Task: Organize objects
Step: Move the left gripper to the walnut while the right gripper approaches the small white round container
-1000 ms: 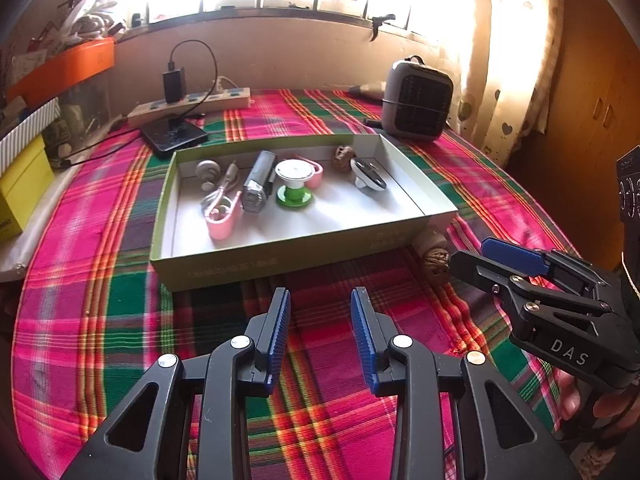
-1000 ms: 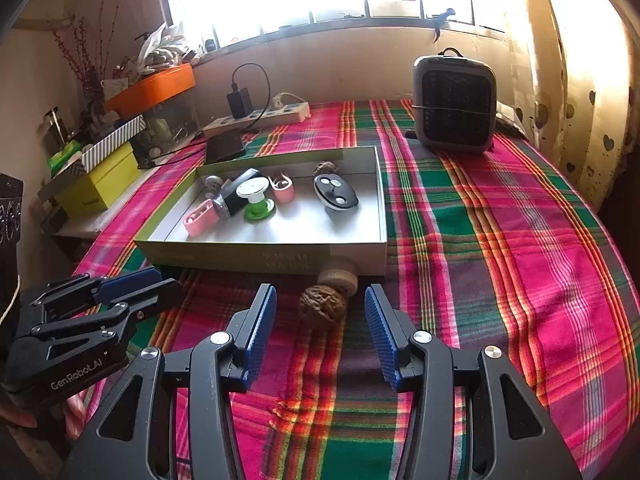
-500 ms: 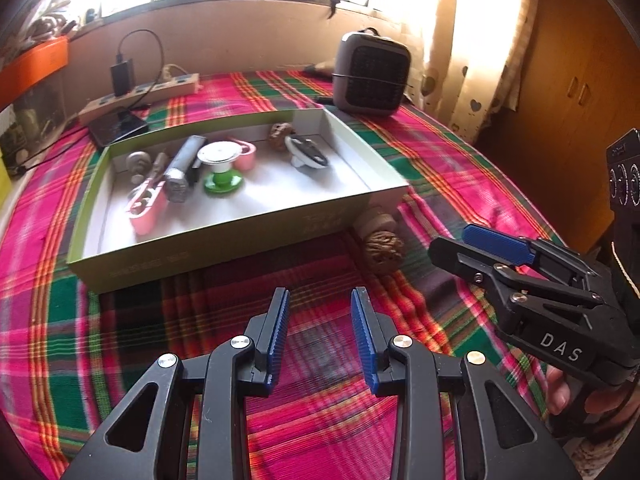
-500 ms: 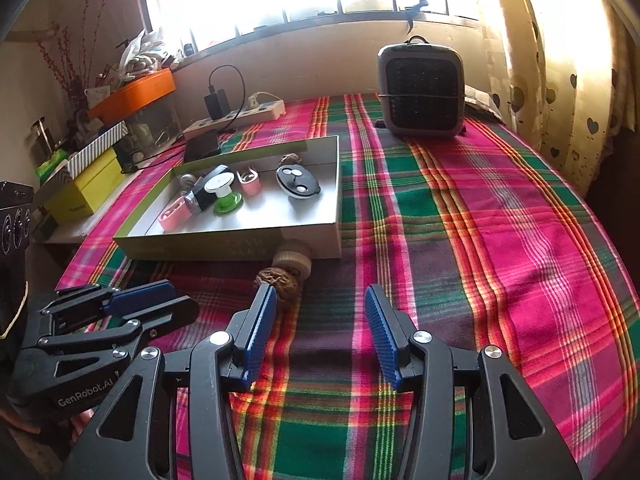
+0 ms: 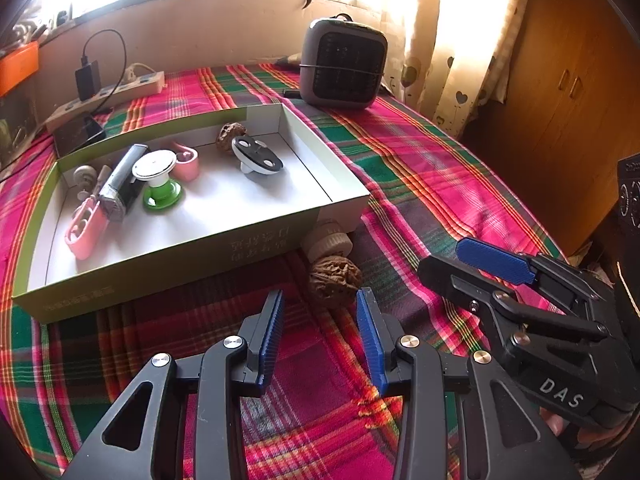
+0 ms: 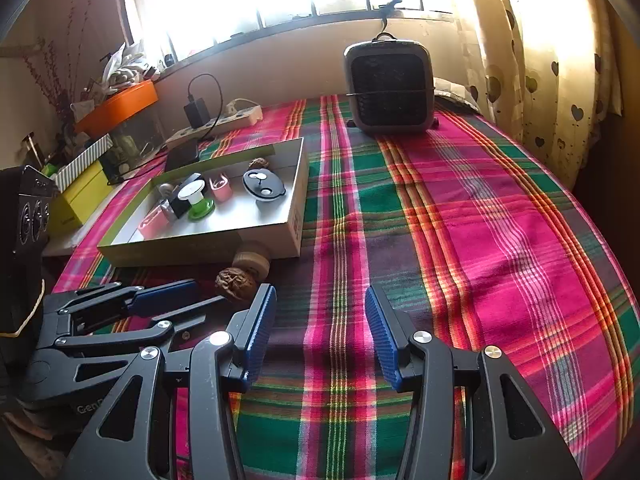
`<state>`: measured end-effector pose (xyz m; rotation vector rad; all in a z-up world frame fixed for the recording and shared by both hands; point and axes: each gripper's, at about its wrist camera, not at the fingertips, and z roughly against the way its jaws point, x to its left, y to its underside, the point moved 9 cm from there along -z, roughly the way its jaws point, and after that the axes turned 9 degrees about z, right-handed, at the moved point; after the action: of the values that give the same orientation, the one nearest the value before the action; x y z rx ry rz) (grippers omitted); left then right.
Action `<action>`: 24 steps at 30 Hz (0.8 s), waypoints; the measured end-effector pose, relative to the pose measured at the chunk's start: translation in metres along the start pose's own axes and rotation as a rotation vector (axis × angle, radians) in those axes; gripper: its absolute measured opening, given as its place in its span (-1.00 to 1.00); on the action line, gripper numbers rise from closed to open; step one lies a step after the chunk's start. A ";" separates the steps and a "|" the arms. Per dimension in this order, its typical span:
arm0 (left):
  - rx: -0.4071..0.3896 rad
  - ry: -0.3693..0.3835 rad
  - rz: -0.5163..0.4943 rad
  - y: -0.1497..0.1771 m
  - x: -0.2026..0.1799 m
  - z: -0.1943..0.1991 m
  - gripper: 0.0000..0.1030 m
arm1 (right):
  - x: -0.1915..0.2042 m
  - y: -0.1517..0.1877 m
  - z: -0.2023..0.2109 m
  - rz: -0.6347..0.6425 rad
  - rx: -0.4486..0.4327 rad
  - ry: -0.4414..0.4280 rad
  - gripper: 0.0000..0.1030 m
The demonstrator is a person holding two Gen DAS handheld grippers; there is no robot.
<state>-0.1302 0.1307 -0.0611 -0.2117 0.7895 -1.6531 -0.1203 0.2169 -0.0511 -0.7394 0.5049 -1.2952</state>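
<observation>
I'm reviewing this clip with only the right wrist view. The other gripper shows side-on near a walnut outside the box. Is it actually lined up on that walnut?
Observer: Yes. In the left wrist view the walnut sits right at the mouth of the left gripper. Its jaws are open, and the walnut is not yet between the pads.
Operator: What lies past the table on my right? It is just dark here.
Observer: A wooden cabinet with door handles stands there, beside the curtain.
</observation>
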 end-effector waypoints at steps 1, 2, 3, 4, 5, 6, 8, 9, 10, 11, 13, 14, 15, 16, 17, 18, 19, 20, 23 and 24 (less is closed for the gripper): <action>0.001 -0.003 -0.001 -0.001 -0.001 -0.002 -0.31 | 0.000 0.000 0.000 -0.002 0.001 -0.004 -0.07; 0.003 -0.001 -0.001 -0.002 -0.002 -0.003 -0.31 | -0.001 0.000 0.000 -0.004 0.001 -0.004 -0.07; 0.004 -0.002 -0.004 -0.003 -0.002 -0.005 -0.31 | -0.002 0.000 0.000 -0.006 0.001 -0.002 -0.07; 0.005 -0.008 -0.009 -0.003 -0.003 -0.006 -0.31 | -0.003 0.000 0.000 -0.007 0.000 -0.003 -0.07; 0.009 -0.013 -0.011 -0.003 -0.004 -0.007 -0.31 | -0.004 0.000 0.000 -0.007 0.000 -0.002 -0.07; 0.014 -0.018 -0.014 -0.002 -0.004 -0.009 -0.31 | -0.005 0.000 0.000 -0.008 0.000 0.001 -0.07; 0.008 -0.022 -0.015 -0.003 -0.005 -0.010 -0.31 | -0.006 0.000 0.001 -0.008 0.000 0.001 -0.07; 0.008 -0.021 -0.014 -0.004 -0.004 -0.011 -0.31 | -0.006 0.000 0.001 -0.009 0.001 0.001 -0.07; 0.006 -0.026 -0.013 -0.004 -0.004 -0.011 -0.31 | -0.007 0.000 0.001 -0.009 0.001 0.002 -0.07; 0.006 -0.026 -0.009 -0.005 -0.003 -0.012 -0.31 | -0.007 0.000 0.000 -0.009 0.003 0.002 -0.07; 0.007 -0.022 -0.004 -0.005 -0.003 -0.012 -0.31 | -0.008 0.000 0.000 -0.009 0.003 0.004 -0.07; 0.007 -0.019 -0.001 -0.006 -0.003 -0.012 -0.31 | -0.007 -0.001 0.000 -0.009 0.003 0.004 -0.07; 0.007 -0.018 0.002 -0.006 -0.003 -0.012 -0.33 | -0.007 -0.001 0.000 -0.008 0.004 0.005 -0.07; 0.006 -0.019 0.006 -0.006 -0.001 -0.012 -0.37 | -0.007 -0.001 -0.001 -0.006 0.006 0.005 -0.07; 0.005 -0.025 0.012 -0.007 0.000 -0.012 -0.43 | -0.006 -0.002 -0.002 -0.003 0.008 0.004 -0.07; 0.005 -0.023 0.016 -0.007 0.001 -0.012 -0.43 | -0.005 -0.002 -0.002 0.000 0.010 0.004 -0.07; 0.004 -0.021 0.023 -0.007 0.003 -0.011 -0.43 | -0.004 -0.002 -0.003 0.003 0.011 0.004 -0.07; 0.003 -0.024 0.029 -0.007 0.005 -0.010 -0.43 | -0.003 -0.002 -0.004 0.006 0.013 0.003 -0.07; -0.002 -0.031 0.041 -0.006 0.012 -0.007 -0.44 | 0.000 -0.004 -0.007 0.017 0.020 0.005 -0.07; -0.003 -0.035 0.044 -0.005 0.015 -0.006 -0.44 | 0.001 -0.005 -0.008 0.020 0.022 0.005 -0.07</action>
<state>-0.1411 0.1194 -0.0663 -0.2232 0.7658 -1.6029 -0.1284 0.2136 -0.0528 -0.7112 0.5005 -1.2825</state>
